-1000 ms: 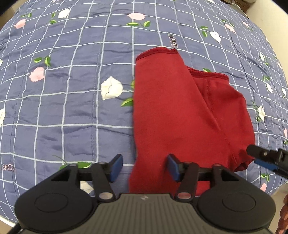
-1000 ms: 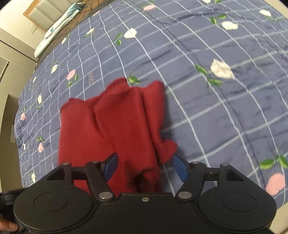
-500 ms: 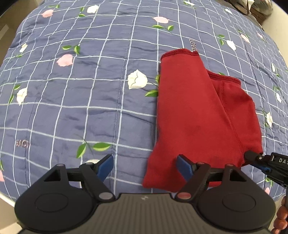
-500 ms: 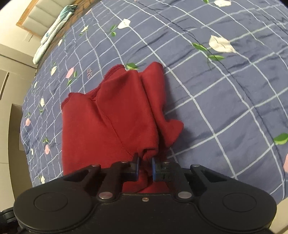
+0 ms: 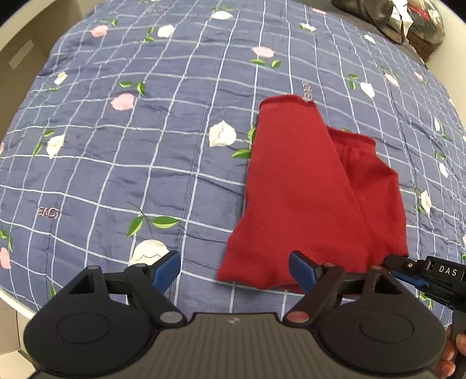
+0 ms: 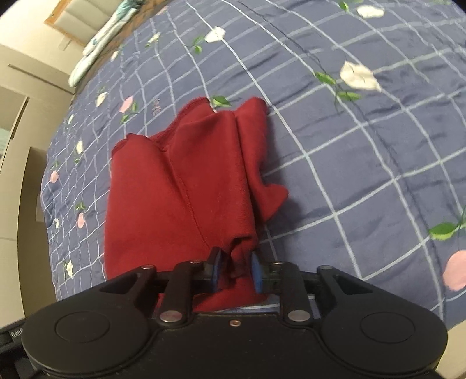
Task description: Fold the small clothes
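- Lying on the quilt [image 5: 163, 163] of a bed, the red garment [image 5: 303, 198] is partly folded, 1 long panel laid over the rest, its hemmed ends pointing away from both cameras.
- In the left wrist view the garment sits right of centre; its near edge reaches the right finger pad of the left gripper [image 5: 234, 269].
- The left gripper has its fingers wide apart and holds nothing; its left pad hangs over bare quilt near a white flower print.
- The right gripper [image 6: 234, 269] has its 2 blue-padded fingers drawn in on a bunched near corner of the garment, the cloth pinched between them and spilling below the pads.
- In the left wrist view the right gripper's tip [image 5: 407, 266] meets the garment's near right corner; a white "DAS" label shows on its body.
- In the right wrist view a loose flap of the garment juts out to the right on the quilt.
- The quilt is blue with a pale grid and pink and white flowers.
- A dark bag [image 5: 370, 11] rests at the bed's far edge.
- A striped cloth [image 6: 102, 38] lies along the headboard.
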The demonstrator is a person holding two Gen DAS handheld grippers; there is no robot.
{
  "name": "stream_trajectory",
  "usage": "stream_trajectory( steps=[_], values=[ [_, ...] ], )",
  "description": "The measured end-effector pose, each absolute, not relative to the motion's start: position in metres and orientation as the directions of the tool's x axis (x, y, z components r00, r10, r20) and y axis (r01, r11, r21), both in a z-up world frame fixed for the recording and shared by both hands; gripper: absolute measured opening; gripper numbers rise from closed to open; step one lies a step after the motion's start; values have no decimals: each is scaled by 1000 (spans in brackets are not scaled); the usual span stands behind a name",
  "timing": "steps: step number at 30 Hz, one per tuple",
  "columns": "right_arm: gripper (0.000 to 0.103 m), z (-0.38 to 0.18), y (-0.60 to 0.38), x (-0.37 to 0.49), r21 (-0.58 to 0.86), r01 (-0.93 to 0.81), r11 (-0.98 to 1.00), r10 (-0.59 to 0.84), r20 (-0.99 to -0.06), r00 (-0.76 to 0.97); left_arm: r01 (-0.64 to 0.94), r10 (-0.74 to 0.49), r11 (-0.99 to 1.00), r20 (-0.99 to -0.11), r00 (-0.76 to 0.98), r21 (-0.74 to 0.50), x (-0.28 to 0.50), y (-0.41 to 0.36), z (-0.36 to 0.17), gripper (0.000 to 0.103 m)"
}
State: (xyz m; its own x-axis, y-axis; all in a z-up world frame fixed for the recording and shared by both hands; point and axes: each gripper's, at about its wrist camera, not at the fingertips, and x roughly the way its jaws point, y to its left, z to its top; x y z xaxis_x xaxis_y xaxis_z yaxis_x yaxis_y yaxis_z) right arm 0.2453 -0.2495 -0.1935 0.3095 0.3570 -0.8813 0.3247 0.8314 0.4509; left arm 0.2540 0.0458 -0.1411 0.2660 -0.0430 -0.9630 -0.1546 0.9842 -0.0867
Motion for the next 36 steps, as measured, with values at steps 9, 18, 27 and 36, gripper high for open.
stream_trajectory(
  steps=[9, 18, 27, 36],
  values=[
    [67, -150, -254, 224, 430, 144, 891, 346, -850, 398, -168, -9, 983, -929, 371, -77, 223, 27, -108, 93],
    [95, -99, -255, 180, 370, -14, 929, 325, -798, 507, -162, 49, 986, -870, 491, -36, 173, 10, -72, 102],
    [102, -64, -251, 125, 312, -88, 946, 304, -759, 576, -142, 89, 990, -820, 566, 10, 117, 10, -52, 102],
    [102, -48, -242, 74, 262, -98, 960, 267, -750, 605, -93, 64, 996, -790, 609, 9, 67, 26, -53, 102]
  ],
)
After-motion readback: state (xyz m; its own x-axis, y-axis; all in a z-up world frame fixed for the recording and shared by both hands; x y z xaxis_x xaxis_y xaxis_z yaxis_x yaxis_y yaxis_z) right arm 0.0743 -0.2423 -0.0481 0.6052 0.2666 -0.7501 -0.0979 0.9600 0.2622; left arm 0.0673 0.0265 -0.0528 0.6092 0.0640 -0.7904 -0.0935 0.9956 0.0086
